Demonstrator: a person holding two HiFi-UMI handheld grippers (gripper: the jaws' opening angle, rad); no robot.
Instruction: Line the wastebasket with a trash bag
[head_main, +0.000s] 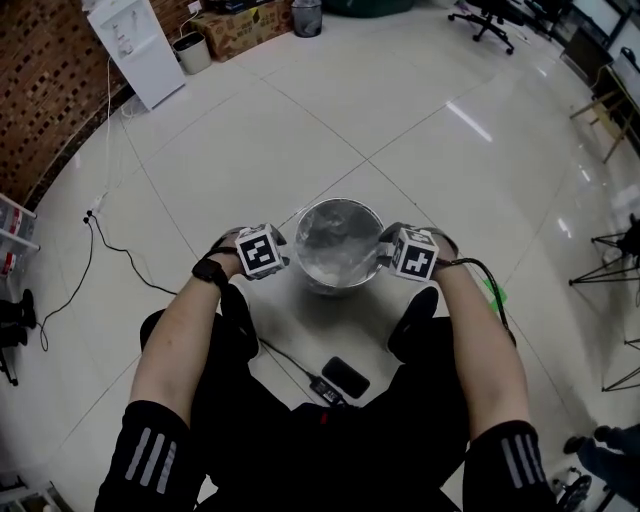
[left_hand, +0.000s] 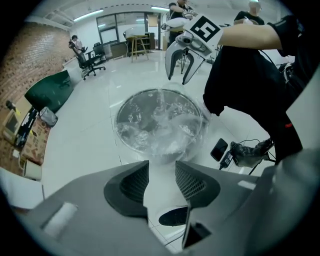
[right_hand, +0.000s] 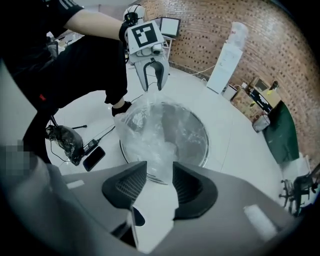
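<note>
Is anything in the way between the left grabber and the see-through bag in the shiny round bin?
Nothing visible. The open left gripper hangs outside the round metal wastebasket, with the clear plastic trash bag directly ahead.

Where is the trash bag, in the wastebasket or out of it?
In: the clear trash bag lies crumpled inside the upright wastebasket, part of it rising past the rim.

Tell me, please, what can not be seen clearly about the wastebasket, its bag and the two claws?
Bottom of the wastebasket: every view, the crumpled trash bag covers it.
Whether the bag's edge is folded over the rim: the clear film is too glossy to tell.
Tips of the left claw and right claw: head view, their marker cubes cover them; their own views show both open.
Screen of the phone: too small.
</note>
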